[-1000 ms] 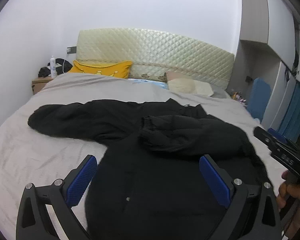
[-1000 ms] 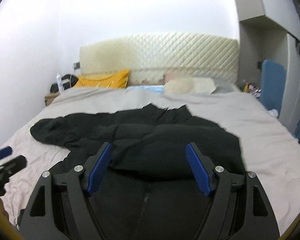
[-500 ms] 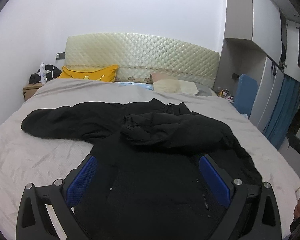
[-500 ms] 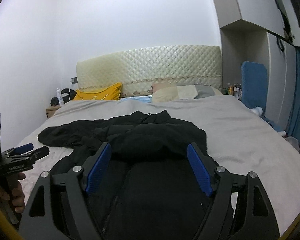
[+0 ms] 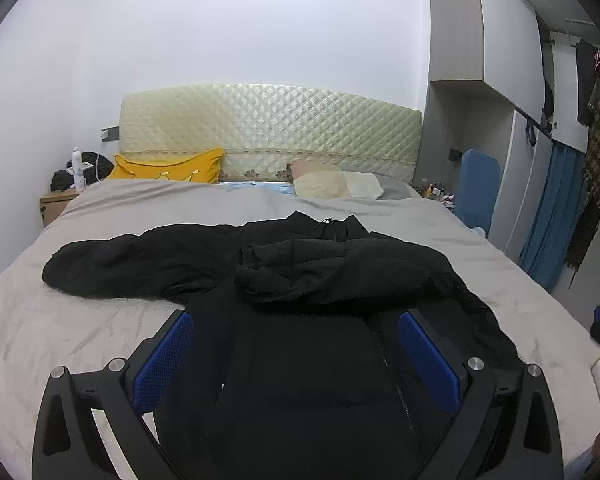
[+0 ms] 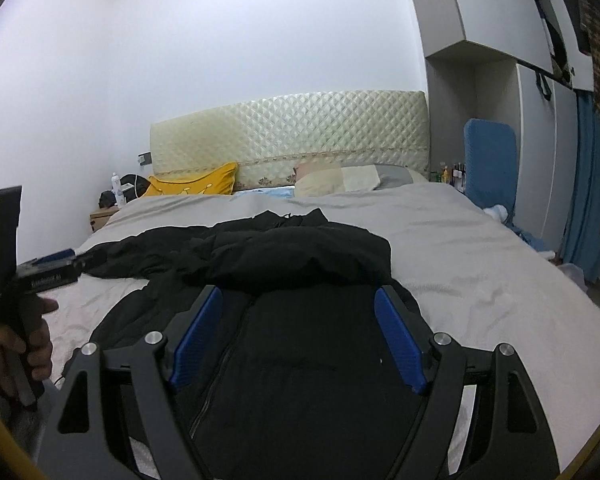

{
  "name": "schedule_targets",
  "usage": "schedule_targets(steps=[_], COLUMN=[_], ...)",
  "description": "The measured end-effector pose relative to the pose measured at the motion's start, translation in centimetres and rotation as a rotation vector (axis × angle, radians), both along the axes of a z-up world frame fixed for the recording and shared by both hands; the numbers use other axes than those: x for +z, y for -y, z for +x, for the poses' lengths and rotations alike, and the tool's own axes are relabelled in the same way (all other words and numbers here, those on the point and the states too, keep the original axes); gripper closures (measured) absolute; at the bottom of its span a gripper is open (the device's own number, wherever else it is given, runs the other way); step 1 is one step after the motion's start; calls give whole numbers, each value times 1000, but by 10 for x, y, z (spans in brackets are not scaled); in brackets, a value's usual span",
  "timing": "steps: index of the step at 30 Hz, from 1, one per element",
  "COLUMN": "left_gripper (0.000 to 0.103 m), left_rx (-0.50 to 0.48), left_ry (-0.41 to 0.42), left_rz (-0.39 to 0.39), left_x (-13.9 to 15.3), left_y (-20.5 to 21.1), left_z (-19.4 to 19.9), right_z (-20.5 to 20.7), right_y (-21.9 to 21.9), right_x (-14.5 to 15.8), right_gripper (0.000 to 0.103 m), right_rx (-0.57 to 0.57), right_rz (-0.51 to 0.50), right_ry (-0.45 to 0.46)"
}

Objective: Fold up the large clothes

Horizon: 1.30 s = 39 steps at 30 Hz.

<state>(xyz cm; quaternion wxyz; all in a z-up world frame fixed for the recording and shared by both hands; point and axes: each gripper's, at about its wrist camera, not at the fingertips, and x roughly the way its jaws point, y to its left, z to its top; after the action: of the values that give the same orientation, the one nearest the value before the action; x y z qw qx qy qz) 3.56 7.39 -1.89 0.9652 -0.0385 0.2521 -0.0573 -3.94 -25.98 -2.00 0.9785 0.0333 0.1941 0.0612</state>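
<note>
Both grippers have drawn back from the bed since a second ago, the right one much farther, so the whole black jacket [image 5: 300,320] now shows in each view where earlier it filled the lower frame.

From the left wrist camera, the left gripper [image 5: 296,356] hangs above the jacket's near hem with its blue pads [image 5: 164,356] spread wide and nothing pinched between them (the cloth seen in the gap lies flat on the bed below, not touching either pad). The jacket lies on the grey bedcover [image 5: 80,320], front up, zip running toward the camera; one sleeve stretches out to the left, the other is folded across the chest. Beyond it are a yellow pillow [image 5: 168,168] and a cream pillow [image 5: 336,184] against the quilted headboard [image 5: 268,132]. A dark piece of the other gripper shows at the far right edge.

From the right wrist camera, the right gripper [image 6: 296,332] also stands released, pads far apart and empty, with the jacket [image 6: 300,264] lying below them on the bedcover [image 6: 480,280]. At the left edge a hand [image 6: 24,344] holds the handle of the left gripper, its tips pointing toward the outstretched sleeve
</note>
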Motion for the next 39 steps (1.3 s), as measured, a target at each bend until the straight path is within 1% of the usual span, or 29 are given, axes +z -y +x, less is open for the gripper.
schedule_targets(steps=[3, 5, 7, 11, 12, 13, 15, 16, 18, 19, 22, 24, 28, 30, 33, 34, 35, 39], left_gripper=[0, 0, 0, 0, 0, 0, 0, 0, 0, 0, 0, 0, 0, 0, 1, 1, 1, 1], left_rx=[-17, -3, 21, 64, 72, 79, 121, 140, 175, 199, 249, 271, 305, 322, 353, 368, 372, 407], left_ry=[-21, -31, -22, -15, -15, -16, -17, -23, -44, -58, -91, -116, -177, -217, -265, -286, -295, -336], left_rz=[-9, 28, 65, 17, 15, 25, 63, 68, 42, 14, -33, -54, -148, -202, -249, -272, -296, -420], left_x=[10, 26, 50, 89, 97, 102, 110, 111, 107, 101, 77, 56, 2, -28, -73, -91, -103, -158], left_y=[-11, -22, -39, -88, -102, -112, -140, -156, -191, -214, -262, -284, -332, -354, -383, -396, -402, -443], left_z=[13, 27, 43, 73, 82, 89, 105, 114, 129, 137, 153, 157, 169, 177, 186, 190, 194, 209], right_z=[-4, -3, -1, 3, 4, 4, 5, 6, 9, 11, 18, 23, 34, 42, 53, 58, 63, 87], right_y=[1, 1, 1, -2, -4, -5, -8, -8, -11, -13, -18, -20, -24, -28, -37, -40, -42, -50], right_x=[-7, -11, -13, -19, -20, -21, -23, -24, -27, -28, -36, -41, -51, -57, -65, -67, -68, -71], right_gripper=[23, 23, 23, 23, 23, 23, 23, 22, 22, 22, 22, 22, 21, 21, 21, 20, 20, 20], right_rx=[-13, -25, -35, -35, -33, -32, -34, -36, -35, -32, -28, -33, -46, -40, -32, -29, -32, -46], right_rz=[-20, -28, -28, -32, -37, -40, -45, -46, -57, -63, -81, -84, -92, -92, -106, -114, -119, -108], right_ry=[-1, -2, -3, 0, 3, 7, 9, 8, -3, -11, -39, -64, -111, -158, -207, -226, -236, -283])
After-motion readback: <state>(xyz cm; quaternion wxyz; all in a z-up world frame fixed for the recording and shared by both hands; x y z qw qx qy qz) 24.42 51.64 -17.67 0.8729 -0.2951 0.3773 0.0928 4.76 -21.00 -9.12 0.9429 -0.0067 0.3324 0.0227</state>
